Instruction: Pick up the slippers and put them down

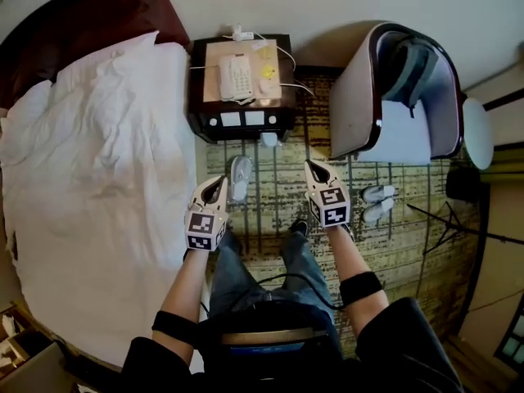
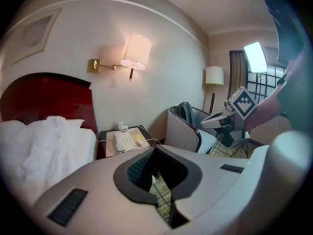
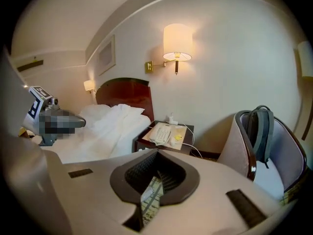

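Observation:
One white slipper (image 1: pixel 240 177) lies on the patterned carpet just in front of the nightstand. A pair of white slippers (image 1: pixel 378 202) lies side by side to the right, before the armchair. My left gripper (image 1: pixel 214 186) hangs high above the floor beside the bed's edge, shut and empty, and in its own view the left gripper (image 2: pixel 156 180) has its jaws closed together. My right gripper (image 1: pixel 316 171) is also raised and shut with nothing in it; the right gripper (image 3: pixel 156 174) shows only carpet through its narrow slit. Both point toward the far wall.
A white bed (image 1: pixel 98 178) fills the left. A dark nightstand (image 1: pixel 282 117) with a white phone (image 1: pixel 236 76) stands at the wall. An armchair (image 1: pixel 360 105) holds a grey backpack (image 1: pixel 413 64). A round table (image 1: pixel 478 132) and a tripod (image 1: pixel 458 219) are at the right.

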Motion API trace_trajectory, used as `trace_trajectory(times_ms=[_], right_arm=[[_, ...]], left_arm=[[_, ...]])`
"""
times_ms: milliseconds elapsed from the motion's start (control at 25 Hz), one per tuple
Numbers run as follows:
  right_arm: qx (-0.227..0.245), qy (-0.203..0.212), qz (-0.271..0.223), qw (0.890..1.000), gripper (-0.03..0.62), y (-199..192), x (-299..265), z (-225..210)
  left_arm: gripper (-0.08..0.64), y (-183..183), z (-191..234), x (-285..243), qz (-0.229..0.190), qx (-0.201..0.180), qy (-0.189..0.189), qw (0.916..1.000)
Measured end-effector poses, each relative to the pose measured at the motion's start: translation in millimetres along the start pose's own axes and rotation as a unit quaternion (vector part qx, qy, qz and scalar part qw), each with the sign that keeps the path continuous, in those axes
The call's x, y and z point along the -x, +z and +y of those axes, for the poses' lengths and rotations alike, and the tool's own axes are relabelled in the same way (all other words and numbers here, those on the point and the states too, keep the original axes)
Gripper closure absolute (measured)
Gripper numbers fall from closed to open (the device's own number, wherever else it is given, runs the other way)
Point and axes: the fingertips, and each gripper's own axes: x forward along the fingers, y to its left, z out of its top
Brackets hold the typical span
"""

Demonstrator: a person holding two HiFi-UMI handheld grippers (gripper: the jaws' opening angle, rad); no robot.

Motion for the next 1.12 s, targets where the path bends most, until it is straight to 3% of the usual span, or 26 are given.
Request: trace_trajectory(times_ms=[200, 440, 640, 1120], right_arm=[[0.009, 0.004, -0.027, 1.000, 0.591, 25.4, 62.2, 18.2], [0.014, 0.025, -0.041, 0.999, 0.591, 32.6, 96.4, 51.7], [0.003, 0.035, -0.044, 0.998, 0.589, 29.5, 107.2, 67.4], [-0.001, 0.046, -0.036, 0.998, 0.589, 18.1, 117.3, 72.5]], left_arm=[[0.560, 12.7, 1.9, 49.6, -0.018, 0.000, 0.018, 0.9997], [0.560, 12.9, -3.2, 88.5, -0.031, 0.003, 0.020, 0.9993], [0.560, 14.9, -6.3, 104.4, -0.036, 0.022, 0.017, 0.9990], [0.560, 6.0, -11.1, 112.6, -0.034, 0.021, 0.026, 0.9989]])
